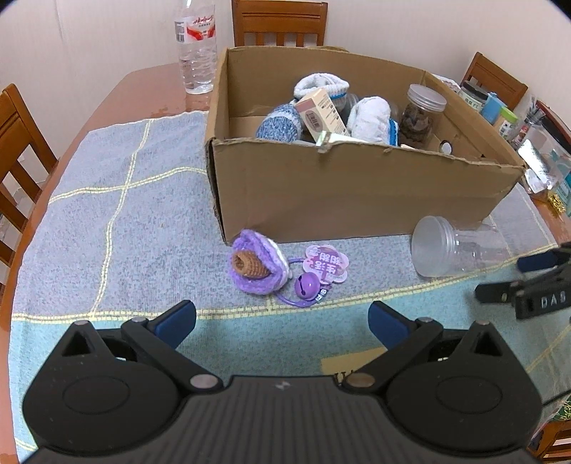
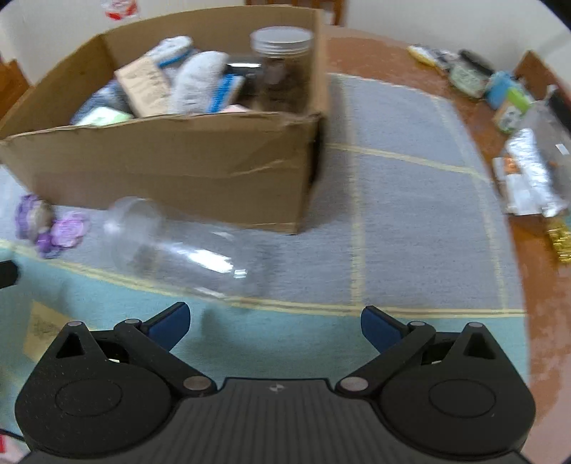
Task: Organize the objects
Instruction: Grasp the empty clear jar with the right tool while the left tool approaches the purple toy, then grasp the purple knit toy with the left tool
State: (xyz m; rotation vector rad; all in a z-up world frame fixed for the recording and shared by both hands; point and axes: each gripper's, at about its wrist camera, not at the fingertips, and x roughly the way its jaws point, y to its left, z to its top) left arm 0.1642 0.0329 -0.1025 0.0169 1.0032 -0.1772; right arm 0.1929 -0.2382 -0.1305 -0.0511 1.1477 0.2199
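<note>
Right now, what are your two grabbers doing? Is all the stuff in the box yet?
Left gripper open, empty. Right gripper open, empty. Clear jar and purple crochet toy lie outside cardboard box. Nothing blocking either.

One cardboard box (image 1: 357, 192) sits here with three rolled knit socks (image 1: 280, 123) and one lidded jar (image 1: 421, 114) inside. One clear jar (image 1: 453, 246) lies outside, with one purple crochet charm (image 1: 257, 266). One water bottle (image 1: 196, 46) stands behind, among four wooden chairs (image 1: 280, 23).
</note>
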